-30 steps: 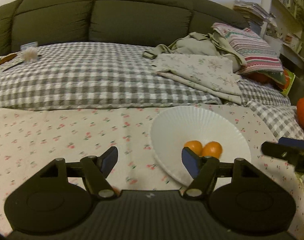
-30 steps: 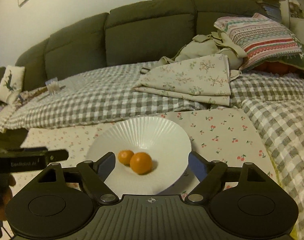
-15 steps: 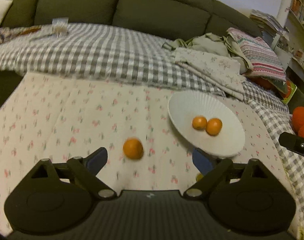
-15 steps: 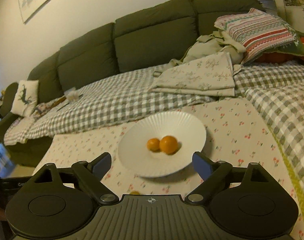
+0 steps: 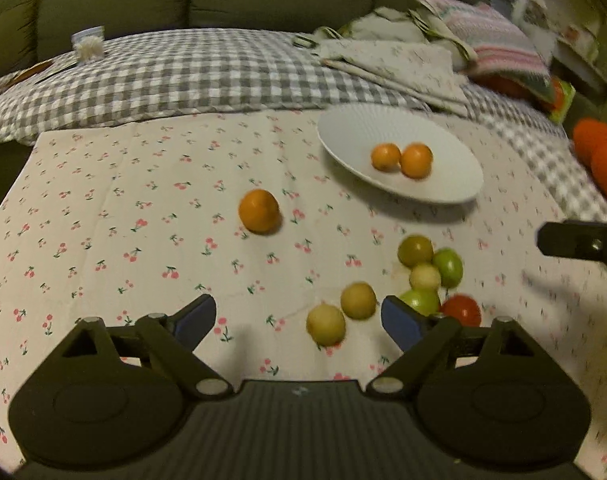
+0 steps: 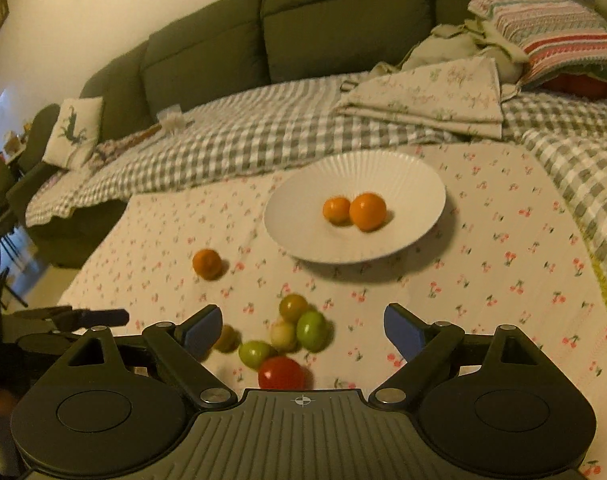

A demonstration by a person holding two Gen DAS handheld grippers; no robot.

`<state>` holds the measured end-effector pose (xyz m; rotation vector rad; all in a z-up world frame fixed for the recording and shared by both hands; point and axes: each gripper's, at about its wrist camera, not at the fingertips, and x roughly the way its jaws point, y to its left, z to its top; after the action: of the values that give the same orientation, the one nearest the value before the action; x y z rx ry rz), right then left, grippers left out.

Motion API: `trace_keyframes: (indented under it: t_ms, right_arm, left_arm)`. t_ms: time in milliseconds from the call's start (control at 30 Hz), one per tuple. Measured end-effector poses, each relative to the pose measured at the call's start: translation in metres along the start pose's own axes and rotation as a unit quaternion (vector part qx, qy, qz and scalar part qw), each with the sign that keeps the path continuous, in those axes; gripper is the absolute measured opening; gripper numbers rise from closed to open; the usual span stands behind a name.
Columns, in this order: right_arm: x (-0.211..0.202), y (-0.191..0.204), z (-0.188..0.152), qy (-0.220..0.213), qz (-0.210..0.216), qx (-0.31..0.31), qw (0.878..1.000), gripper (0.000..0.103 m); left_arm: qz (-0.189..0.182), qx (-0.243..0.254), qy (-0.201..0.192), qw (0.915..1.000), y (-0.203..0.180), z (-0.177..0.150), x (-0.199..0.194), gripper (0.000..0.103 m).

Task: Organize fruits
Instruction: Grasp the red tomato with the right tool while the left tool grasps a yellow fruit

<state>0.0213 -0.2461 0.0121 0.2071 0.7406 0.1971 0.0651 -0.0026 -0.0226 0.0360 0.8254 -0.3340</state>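
Hovering, both grippers spread and empty; aiming left gripper (image 5: pixel 299 322) squarely around lone orange (image 5: pixel 259 211), left of white plate (image 5: pixel 455 184), squeezing gently.

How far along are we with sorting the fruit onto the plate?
Early. Done: two oranges sit in the white plate. In hand: nothing; the left claw and right claw are both open and empty. Left: one orange alone on the cherry-print cloth, plus a cluster of small green, yellowish and red fruits near the claws.
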Motion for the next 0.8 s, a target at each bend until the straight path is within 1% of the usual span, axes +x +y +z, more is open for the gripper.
trace_keyframes:
  t_ms: [67,167,300,400,467,600,667,800]
  right_arm:
    - [0.006,0.002,-0.004,0.012,-0.002,-0.008,1.000,0.090]
    - [0.014,0.006,-0.008,0.024,-0.003,-0.021,0.999,0.089]
    - [0.024,0.011,-0.013,0.039,0.008,-0.030,0.999,0.087]
    - [0.033,0.015,-0.018,0.055,0.010,-0.042,0.998,0.083]
    - [0.039,0.017,-0.021,0.066,0.011,-0.047,0.997,0.077]
    - [0.047,0.021,-0.025,0.084,0.012,-0.058,0.995,0.070]
    - [0.050,0.022,-0.027,0.091,0.012,-0.062,0.994,0.066]
    - [0.057,0.024,-0.031,0.101,0.008,-0.071,0.992,0.058]
  left_arm:
    - [-0.003,0.013,0.006,0.9999,-0.002,-0.002,0.002,0.079]
    - [-0.007,0.026,0.015,0.9995,-0.005,-0.005,0.007,0.070]
    - [-0.013,0.051,0.026,0.9983,-0.014,-0.009,0.015,0.061]
    - [-0.013,0.064,0.036,0.9972,-0.019,-0.012,0.022,0.054]
    - [-0.011,0.070,0.039,0.9967,-0.022,-0.013,0.025,0.048]
    - [-0.007,0.081,0.041,0.9959,-0.025,-0.015,0.030,0.042]
    - [-0.008,0.082,0.041,0.9957,-0.025,-0.015,0.031,0.036]
    - [-0.006,0.089,0.035,0.9953,-0.027,-0.014,0.031,0.031]
